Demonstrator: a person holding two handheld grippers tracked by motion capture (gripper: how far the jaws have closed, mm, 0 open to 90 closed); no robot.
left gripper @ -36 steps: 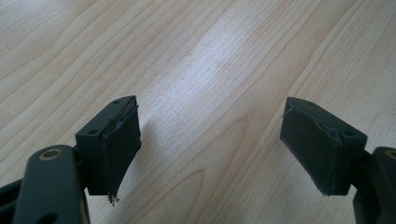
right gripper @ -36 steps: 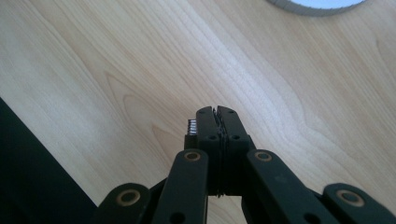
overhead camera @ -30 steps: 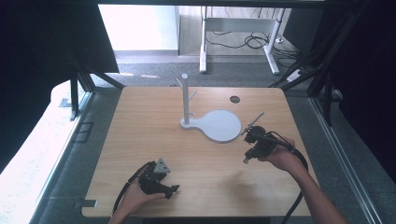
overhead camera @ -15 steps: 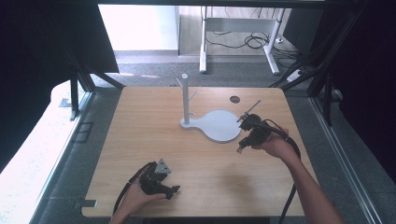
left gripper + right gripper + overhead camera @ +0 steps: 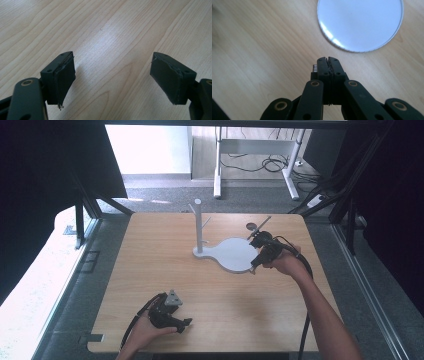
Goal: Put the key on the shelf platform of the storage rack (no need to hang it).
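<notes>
We log a wooden surface (image 5: 150, 250) w/ a white stand (image 5: 225, 251) on it as our landmark: flat round plate (image 5: 236, 254) joined to a small foot, from which an upright post (image 5: 198, 226) w/ short side pegs rises. The stand sits on the far half of the surface, approx. mid-width. Right tongs (image 5: 254, 268) are held in the person's right hand (image 5: 284, 264) just beside the stand, at the plate's right edge, tips pointing down toward the rim on the person's side; whether they touch plate or wood we can't tell from the high view. In the right gripper view the right tongs (image 5: 328, 59) have both jaws pressed flat together, nothing between them, w/ the round plate (image 5: 364, 22) lying just beyond the tips and bare wood (image 5: 262, 50) under them. A black cable (image 5: 303, 270) trails from that gripper along the forearm toward the near edge. Left tongs (image 5: 186, 322) are well apart from the stand, near the surface's near edge and left of the stand, held low in the left hand (image 5: 145, 332), grey three-cornered plate (image 5: 172, 297) on top. In the left gripper view the left tongs (image 5: 112, 80) stand wide apart, holding nothing, only wood grain between the pads (image 5: 65, 75). A small dark round spot (image 5: 251, 226) sits in the surface beyond the stand, to its right. Beyond the surface: grey floor and white desk legs (image 5: 218, 165) w/ loose cables.
</notes>
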